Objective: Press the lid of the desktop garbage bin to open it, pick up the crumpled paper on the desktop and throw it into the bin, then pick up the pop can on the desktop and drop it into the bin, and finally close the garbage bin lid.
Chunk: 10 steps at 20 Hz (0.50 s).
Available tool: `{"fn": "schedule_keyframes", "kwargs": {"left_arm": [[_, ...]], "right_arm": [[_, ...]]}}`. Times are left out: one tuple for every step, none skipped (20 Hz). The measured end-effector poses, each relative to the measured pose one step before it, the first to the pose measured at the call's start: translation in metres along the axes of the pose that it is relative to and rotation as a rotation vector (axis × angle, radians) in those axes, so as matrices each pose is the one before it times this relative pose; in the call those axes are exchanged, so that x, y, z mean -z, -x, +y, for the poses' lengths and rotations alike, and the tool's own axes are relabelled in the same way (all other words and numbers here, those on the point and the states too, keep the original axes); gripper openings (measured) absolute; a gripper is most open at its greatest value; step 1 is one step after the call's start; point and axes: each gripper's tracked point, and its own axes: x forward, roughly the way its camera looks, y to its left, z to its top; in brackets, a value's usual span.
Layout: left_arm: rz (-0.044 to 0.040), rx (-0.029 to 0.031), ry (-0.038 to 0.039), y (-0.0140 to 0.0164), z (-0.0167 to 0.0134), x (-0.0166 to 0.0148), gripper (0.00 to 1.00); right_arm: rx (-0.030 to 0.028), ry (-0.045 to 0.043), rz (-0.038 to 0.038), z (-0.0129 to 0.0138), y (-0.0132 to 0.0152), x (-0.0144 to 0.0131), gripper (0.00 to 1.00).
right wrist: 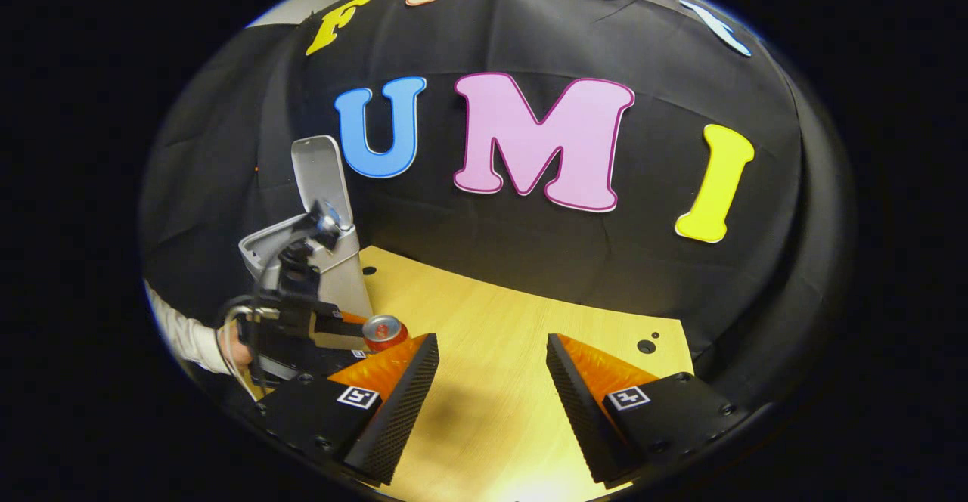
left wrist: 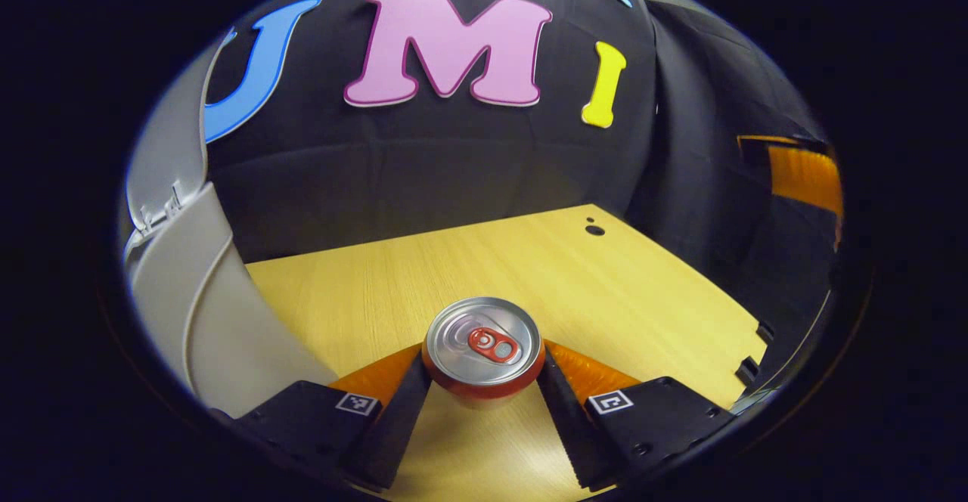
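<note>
A red pop can [left wrist: 484,339] with a silver top stands upright between the fingers of my left gripper [left wrist: 484,358], which press on its two sides. The grey garbage bin [left wrist: 197,313] rises just to the left of it, its lid [left wrist: 162,162] swung up open. In the right gripper view the same bin [right wrist: 336,260] stands at the table's far left with its lid [right wrist: 321,173] upright, and the left gripper [right wrist: 344,332] holds the can [right wrist: 384,332] right beside it. My right gripper [right wrist: 491,381] hangs open over bare table, with nothing between its fingers.
A person's hand [right wrist: 236,351] and pale sleeve [right wrist: 181,332] hold the left gripper. The wooden table [left wrist: 605,290] has a round hole [left wrist: 595,230] near its far right corner and notches along its right edge. Black cloth walls close the back and sides.
</note>
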Motion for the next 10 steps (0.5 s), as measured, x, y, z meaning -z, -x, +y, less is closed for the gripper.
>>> {"fn": "schedule_keyframes", "kwargs": {"left_arm": [[-0.02071,0.00641,0.01409,0.01268,-0.00037,-0.01265,0.86],[-0.02104,-0.01168,0.00284,0.01445,0.00433,-0.01281,0.86],[-0.02224,-0.02437,-0.01047,0.0202,0.00649,-0.01735,0.85],[-0.0359,-0.02138,-0.02018,0.01929,0.00767,-0.02102,0.85],[-0.03717,-0.01393,-0.01302,0.01488,0.00965,-0.01882,0.85],[-0.03753,-0.0124,-0.0032,0.01434,0.00948,-0.01798,0.85],[-0.0439,-0.02811,0.02003,0.02112,0.0205,-0.02708,0.85],[-0.02553,-0.06537,0.00264,0.01845,0.02821,-0.01857,0.85],[-0.01154,-0.04892,-0.01577,0.00651,0.02308,-0.00734,0.85],[-0.00739,-0.04967,-0.01529,0.00493,0.02015,-0.00469,0.85]], "right_arm": [[-0.00166,-0.00608,-0.01063,0.00058,0.00291,-0.00314,0.93],[-0.00091,-0.00345,-0.00962,0.00052,0.00365,-0.00197,0.93],[0.00019,-0.00158,-0.00403,0.00023,0.00222,-0.00083,0.93],[-0.00475,-0.00121,-0.00724,0.00012,0.0047,-0.00031,0.93],[-0.00517,-0.00192,-0.00459,0.00035,0.00133,-0.00086,0.93],[-0.00527,-0.00312,-0.0046,0.00099,-0.00002,0.00054,0.93],[-0.00177,-0.0094,0.00213,0.00099,-0.00021,0.00204,0.93],[-0.00453,-0.02722,-0.00382,-0.00035,0.00134,0.00229,0.93],[-0.00729,-0.02152,-0.005,0.00501,0.00011,0.00129,0.93],[-0.00168,-0.01285,-0.00053,0.00134,0.00005,0.0013,0.93]]}}
